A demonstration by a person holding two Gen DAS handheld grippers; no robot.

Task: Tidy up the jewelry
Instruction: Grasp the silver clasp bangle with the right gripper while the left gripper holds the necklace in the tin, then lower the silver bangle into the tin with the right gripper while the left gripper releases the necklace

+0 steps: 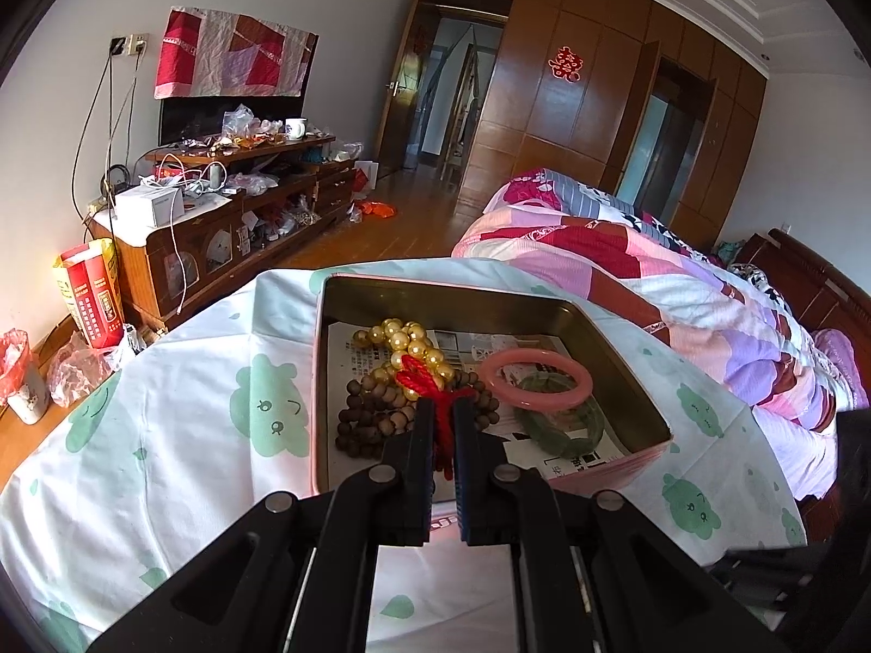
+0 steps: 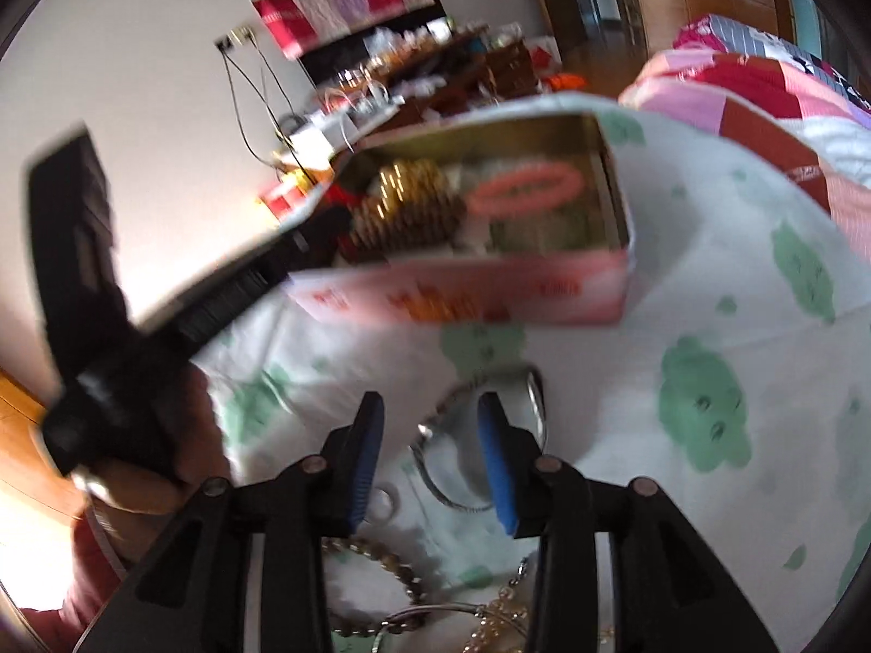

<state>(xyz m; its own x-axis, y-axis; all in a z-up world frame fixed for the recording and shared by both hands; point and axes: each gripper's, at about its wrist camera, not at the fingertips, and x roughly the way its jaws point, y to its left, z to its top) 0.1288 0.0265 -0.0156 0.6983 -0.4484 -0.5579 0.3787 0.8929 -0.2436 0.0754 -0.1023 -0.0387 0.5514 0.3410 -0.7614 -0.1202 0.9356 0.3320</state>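
A pink tin box stands open on the cloth-covered table. In it lie gold pearl beads, a brown bead string, a pink bangle and a green bangle. My left gripper is shut on the red cord tied to the beads, inside the box. In the blurred right wrist view my right gripper is open over a silver bangle on the cloth, in front of the box. A small ring and bead chains lie under it.
The table carries a white cloth with green prints. A bed with a patchwork quilt stands to the right. A cluttered wooden TV cabinet is at the back left. The left gripper's arm shows at the left of the right wrist view.
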